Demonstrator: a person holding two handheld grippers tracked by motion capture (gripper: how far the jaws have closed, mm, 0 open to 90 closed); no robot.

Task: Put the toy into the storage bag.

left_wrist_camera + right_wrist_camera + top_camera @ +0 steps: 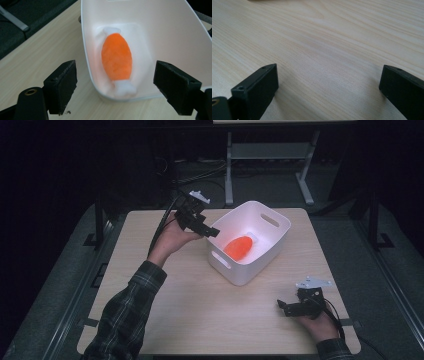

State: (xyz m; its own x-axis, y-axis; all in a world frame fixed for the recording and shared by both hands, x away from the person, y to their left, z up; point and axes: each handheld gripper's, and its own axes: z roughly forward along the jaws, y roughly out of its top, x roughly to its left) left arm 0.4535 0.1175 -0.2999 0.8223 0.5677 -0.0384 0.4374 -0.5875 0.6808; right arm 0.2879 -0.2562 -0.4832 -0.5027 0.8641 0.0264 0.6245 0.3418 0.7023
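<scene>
Right gripper [289, 307] low over the bench [200, 310], wide open, empty.
Left gripper [210, 231] agape at basket [272, 245] rim, above orange candy toy [116, 57].

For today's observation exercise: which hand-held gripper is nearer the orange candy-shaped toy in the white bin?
Left. The left hand-held gripper hovers open at the white bin's rim, beside the orange toy. The right hand-held gripper sits low over the table's near right corner.

You've got a light wood-grain rectangular table [200, 310] sitting on grey carpet floor [65, 270], room mostly dark around it. Behind it there's a grey metal-legged desk frame [270, 155], with black cables [200, 170] trailing across the floor nearby.
</scene>
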